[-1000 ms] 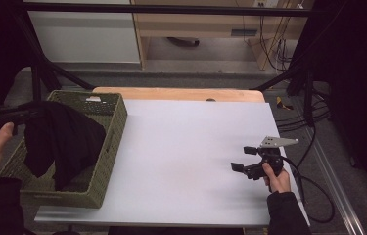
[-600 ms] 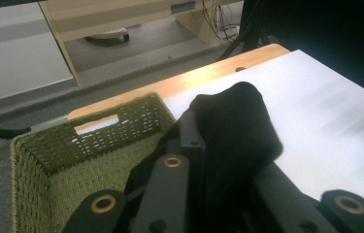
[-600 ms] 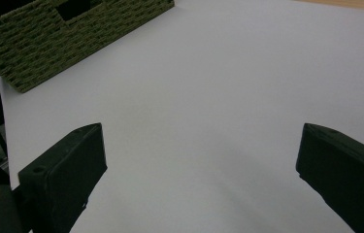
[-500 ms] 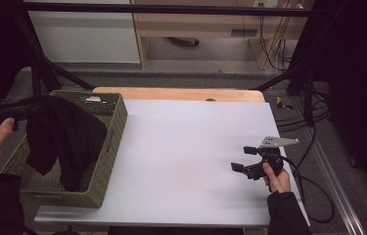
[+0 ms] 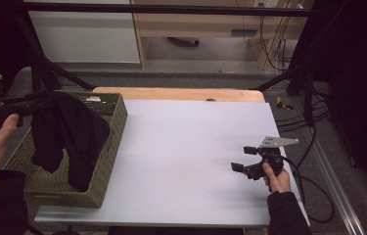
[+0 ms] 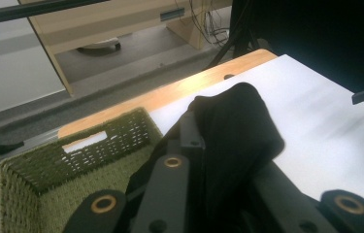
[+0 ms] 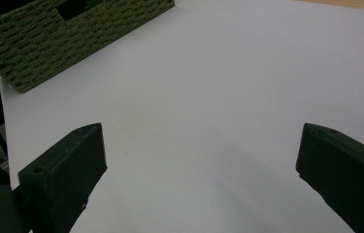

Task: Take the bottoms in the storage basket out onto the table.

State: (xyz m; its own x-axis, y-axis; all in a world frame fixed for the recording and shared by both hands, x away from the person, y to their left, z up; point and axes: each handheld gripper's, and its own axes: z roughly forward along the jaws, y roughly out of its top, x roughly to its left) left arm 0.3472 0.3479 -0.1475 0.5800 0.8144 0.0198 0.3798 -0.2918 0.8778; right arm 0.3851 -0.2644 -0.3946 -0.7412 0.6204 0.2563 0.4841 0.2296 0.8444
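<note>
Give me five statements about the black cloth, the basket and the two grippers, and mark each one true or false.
1. The left gripper is shut on the black cloth. True.
2. The black cloth lies flat on the white table top. False: it hangs from the left gripper over the green woven basket.
3. The right gripper has its jaws wide apart with nothing between them. True.
4. The basket stands at the person's right end of the table. False: it stands at the left end.
5. The right gripper is reaching into the basket. False: it is low over the bare table top, far from the basket.
</note>
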